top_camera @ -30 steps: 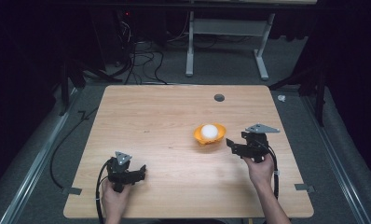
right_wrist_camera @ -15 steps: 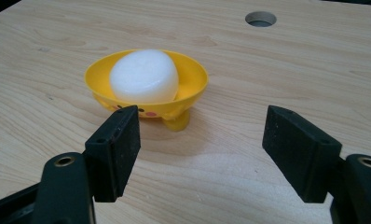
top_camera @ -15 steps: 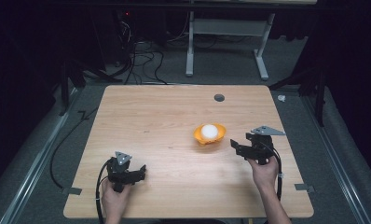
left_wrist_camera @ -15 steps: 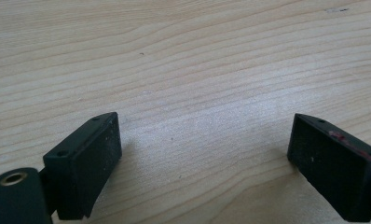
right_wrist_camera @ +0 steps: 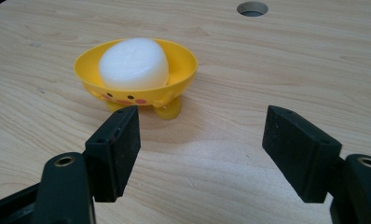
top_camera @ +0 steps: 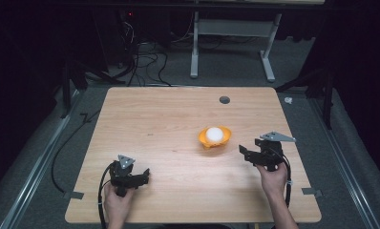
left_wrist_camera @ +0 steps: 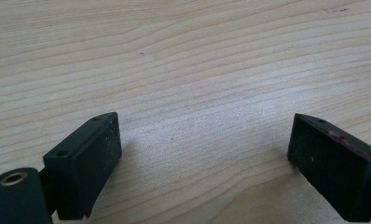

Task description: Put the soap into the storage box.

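right gripper [right_wrist_camera: 200, 144], jaws released, should square up on the yellow dish [right_wrist_camera: 136, 77] at 11 o'clock; left gripper [left_wrist_camera: 204, 154] spread, idle.

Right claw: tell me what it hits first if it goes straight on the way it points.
Probably the yellow dish holding the white soap. The open right claw points at it across bare table, though the dish sits left of its centre line.
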